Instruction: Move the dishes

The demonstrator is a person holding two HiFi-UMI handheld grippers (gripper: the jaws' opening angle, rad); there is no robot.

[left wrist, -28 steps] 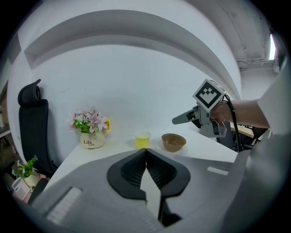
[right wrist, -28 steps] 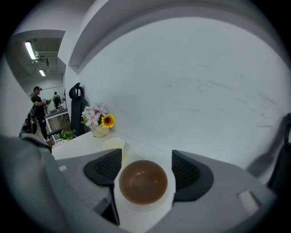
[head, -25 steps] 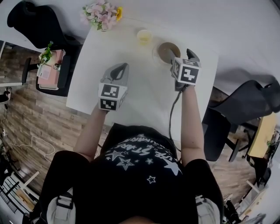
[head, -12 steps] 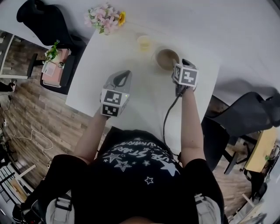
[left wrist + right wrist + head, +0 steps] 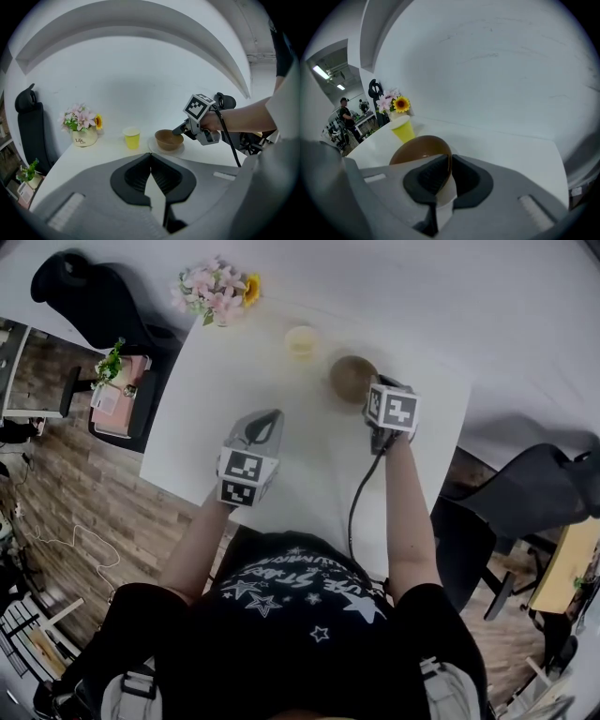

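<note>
Just right of the yellow cup (image 5: 302, 341) sits the brown bowl (image 5: 349, 376); the right tongs (image 5: 450, 165) have just been closing and pinch its near rim, likely to lift it. Left tongs (image 5: 151, 158) hang closed and empty, well short of the cup.

Place: an office, from where I stand.
Furniture: a white desk (image 5: 281, 418) against a plain white wall (image 5: 422, 287), with black swivel chairs (image 5: 80, 292) off either end.
Floor: wood-look planks (image 5: 66, 493).
Background: ceiling strip lights (image 5: 321, 72) and a person (image 5: 345, 117) standing among more desks farther off.
Homely touches: a vase of flowers (image 5: 214, 282) and a small potted plant (image 5: 111, 360).
</note>
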